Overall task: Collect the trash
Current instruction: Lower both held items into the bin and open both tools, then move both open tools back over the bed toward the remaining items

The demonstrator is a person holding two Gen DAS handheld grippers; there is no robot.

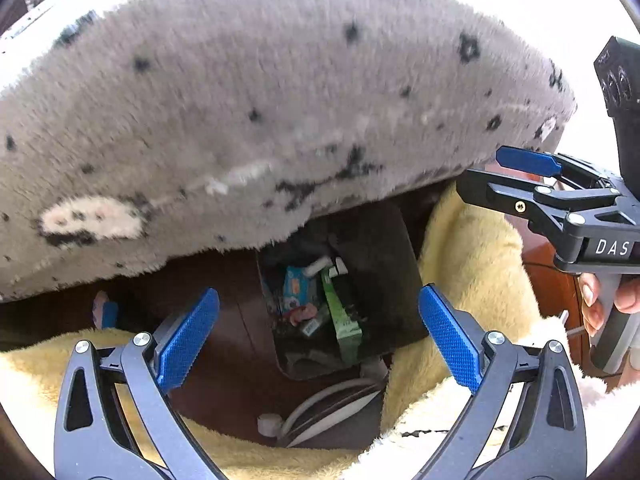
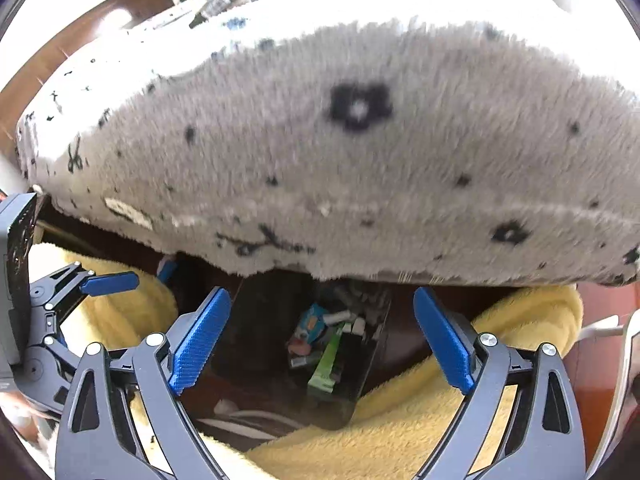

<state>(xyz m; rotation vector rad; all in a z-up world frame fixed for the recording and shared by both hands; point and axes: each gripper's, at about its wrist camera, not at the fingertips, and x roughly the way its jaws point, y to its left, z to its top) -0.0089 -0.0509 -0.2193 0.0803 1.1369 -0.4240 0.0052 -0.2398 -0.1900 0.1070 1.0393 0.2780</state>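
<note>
A dark trash bin [image 1: 384,280] stands on the floor below a grey fluffy cushion [image 1: 260,100]. It holds wrappers: a green packet [image 1: 340,316], a blue packet [image 1: 296,288] and white bits. The bin also shows in the right wrist view [image 2: 360,384], with the green packet [image 2: 326,364] inside. My left gripper [image 1: 320,340] is open and empty above the bin. My right gripper [image 2: 320,340] is open and empty, also above the bin. In the left wrist view the right gripper [image 1: 516,172] enters from the right, held by a hand. In the right wrist view the left gripper [image 2: 100,284] shows at the left.
A yellow fleece blanket [image 1: 472,264] lies around the bin on both sides, also in the right wrist view [image 2: 420,432]. The grey cushion [image 2: 360,140] with black flower marks overhangs the bin. A white cable coil [image 1: 332,408] lies on the dark floor near the bin.
</note>
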